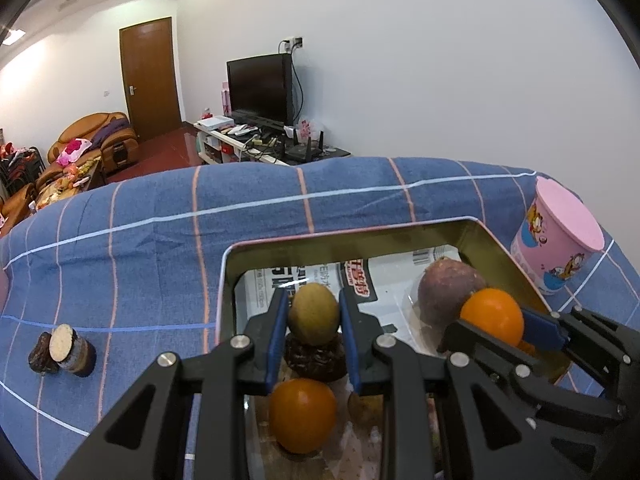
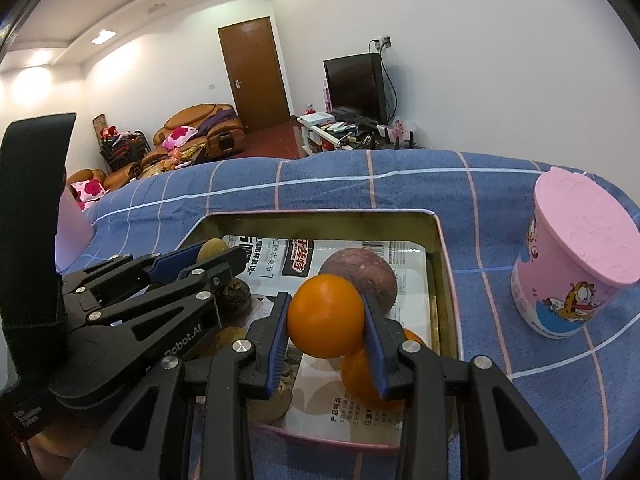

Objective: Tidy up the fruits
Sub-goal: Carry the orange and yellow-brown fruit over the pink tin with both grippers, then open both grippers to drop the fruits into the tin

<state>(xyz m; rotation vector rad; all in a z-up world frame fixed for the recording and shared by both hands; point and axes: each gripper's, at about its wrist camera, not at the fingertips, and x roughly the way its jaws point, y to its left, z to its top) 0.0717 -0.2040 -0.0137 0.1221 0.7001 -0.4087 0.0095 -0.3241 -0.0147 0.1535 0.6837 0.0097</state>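
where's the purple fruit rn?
The purple fruit lies inside the metal tin, toward its far right corner in both wrist views, directly behind the orange clamped in the right gripper.

In the rectangular gold metal tin [image 2: 442, 280] on the blue checked cloth [image 1: 140, 240], a round purple fruit [image 2: 372, 276] lay at the far right corner; the pink lidded cup [image 2: 576, 256] stood right of the tin.

The left gripper [image 1: 314, 320] pinches a kiwi [image 1: 314, 314] between its blue pads. The right gripper [image 2: 326, 318], just beside it on the right, clamps an orange [image 2: 325, 315].
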